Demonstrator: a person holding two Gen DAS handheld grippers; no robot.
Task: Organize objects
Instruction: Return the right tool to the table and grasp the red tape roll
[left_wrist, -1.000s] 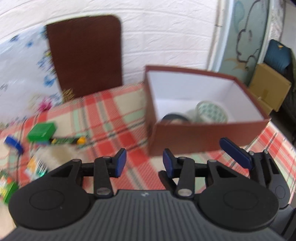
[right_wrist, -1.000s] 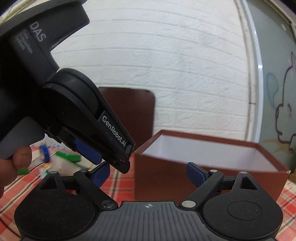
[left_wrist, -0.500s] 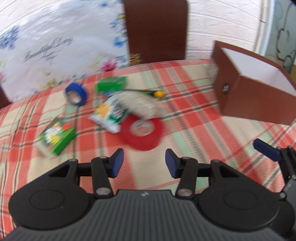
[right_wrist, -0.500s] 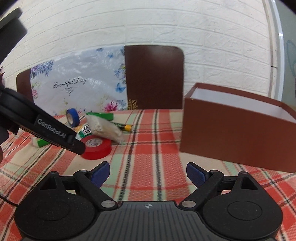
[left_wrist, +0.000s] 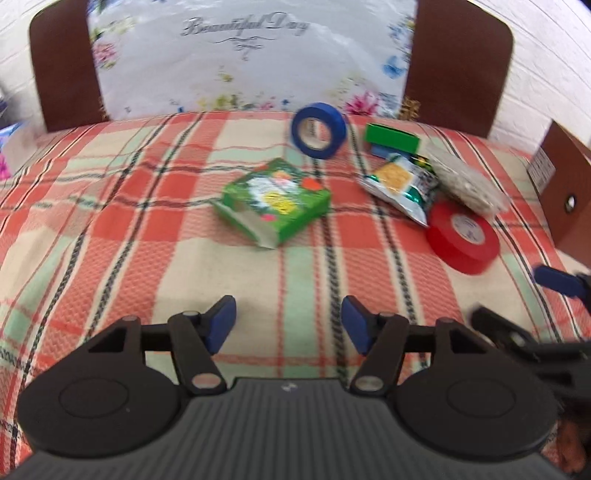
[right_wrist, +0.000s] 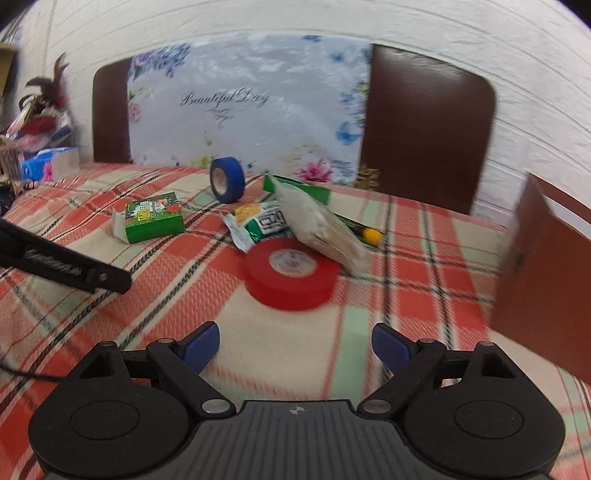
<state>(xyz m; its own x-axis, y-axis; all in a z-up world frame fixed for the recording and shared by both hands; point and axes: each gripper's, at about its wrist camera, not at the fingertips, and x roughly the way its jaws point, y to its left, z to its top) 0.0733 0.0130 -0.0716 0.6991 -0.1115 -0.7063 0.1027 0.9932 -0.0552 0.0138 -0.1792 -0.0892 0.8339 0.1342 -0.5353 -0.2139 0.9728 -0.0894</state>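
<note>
Ahead of opening left gripper (left_wrist: 288, 323): green box (left_wrist: 275, 201), nothing gripped.

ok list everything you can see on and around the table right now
red tape roll: 1, red, flat on the cloth, nearest the right tongs
blue tape roll: 1, blue, on edge at the back
green carton: 1, green, flap open, left of the pile
snack packet: 1, green and silver, behind the red roll
clear bag: 1, greyish, lying over the packet
green box: 1, green, back
brown box: 1, brown, right edge
plaid tablecloth: 1, red and cream
chairs: 2, brown, behind
left tongs: opening, nothing between
right tongs: open, nothing between
</note>
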